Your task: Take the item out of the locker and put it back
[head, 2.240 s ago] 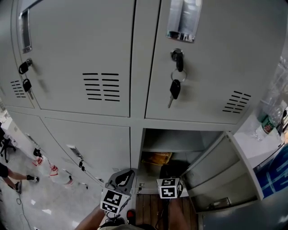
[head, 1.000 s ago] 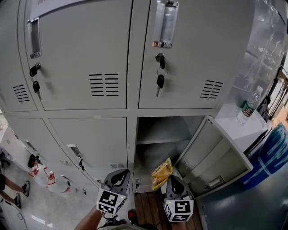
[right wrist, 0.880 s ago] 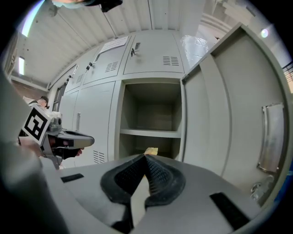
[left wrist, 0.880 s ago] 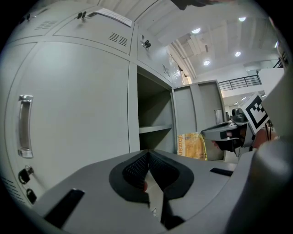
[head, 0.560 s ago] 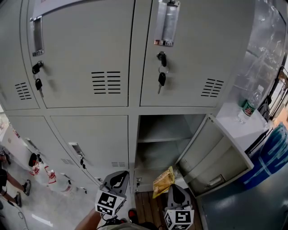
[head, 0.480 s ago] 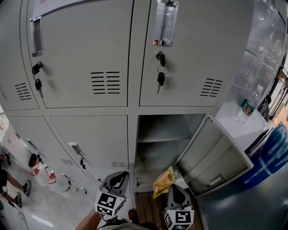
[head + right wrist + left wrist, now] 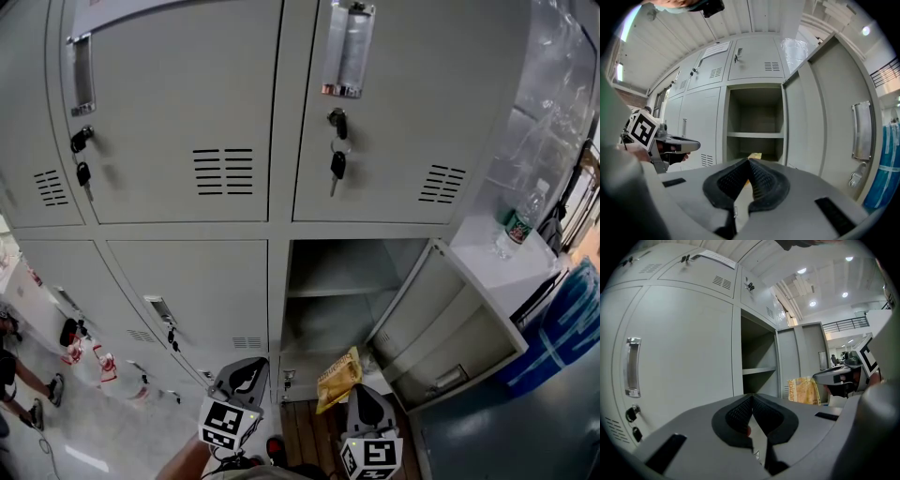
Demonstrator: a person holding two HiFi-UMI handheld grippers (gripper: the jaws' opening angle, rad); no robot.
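The left gripper (image 7: pixel 247 373) waits with jaws together on nothing, while the bag (image 7: pixel 338 379) hangs just outside the open locker (image 7: pixel 328 328), its edge clamped in the closed right gripper (image 7: pixel 361 392), so taking out looks done and only the putting back remains.

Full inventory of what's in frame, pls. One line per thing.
lockers: one bank, grey, filling the view
open compartment: one, grey, lower right of the bank, door swung out to the right
keys: several, black-headed, hanging from door locks
bottle: one, clear with green label, on white ledge at right
snack packet: one, yellow, in front of the open compartment
left hand-held gripper: grey, bottom centre, shut, empty
right hand-held gripper: grey, bottom centre-right, shut on the snack packet
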